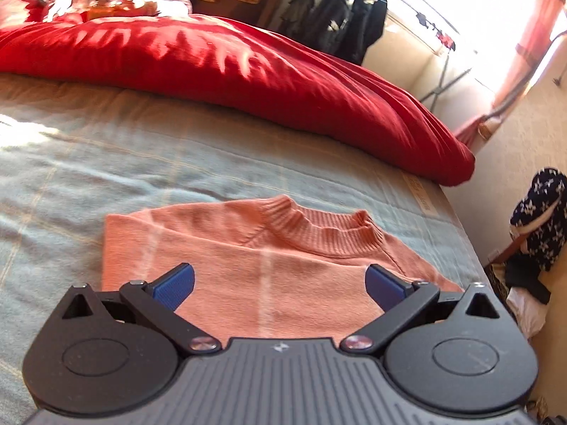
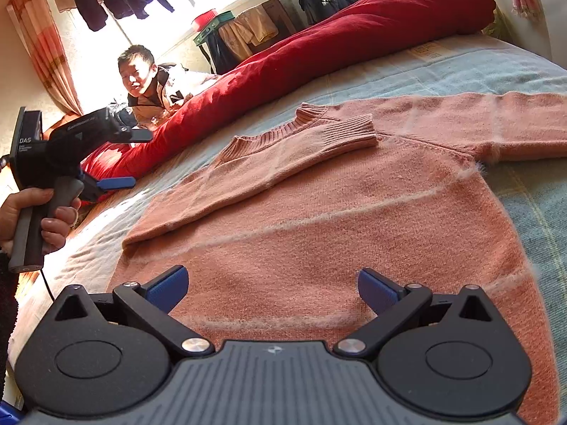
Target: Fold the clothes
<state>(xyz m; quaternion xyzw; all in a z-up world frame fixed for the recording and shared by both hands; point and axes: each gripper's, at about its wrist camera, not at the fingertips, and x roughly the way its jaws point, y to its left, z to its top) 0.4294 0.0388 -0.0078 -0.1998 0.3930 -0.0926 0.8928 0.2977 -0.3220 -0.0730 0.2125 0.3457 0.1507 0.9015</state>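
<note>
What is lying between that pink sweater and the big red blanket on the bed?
Nothing: only bare blue-grey bedsheet separates the pink sweater from the red blanket. The left wrist view shows the strip most plainly; the right wrist view agrees.

The sweater's [image 2: 319,212] right sleeve runs off the right wrist view's edge, its cuff unseen, and the right gripper's [image 2: 273,288] body hides the hem. In the left wrist view, the left gripper [image 1: 280,283] covers the sweater's near part, and the red blanket's [image 1: 248,81] far end is blurred.
</note>
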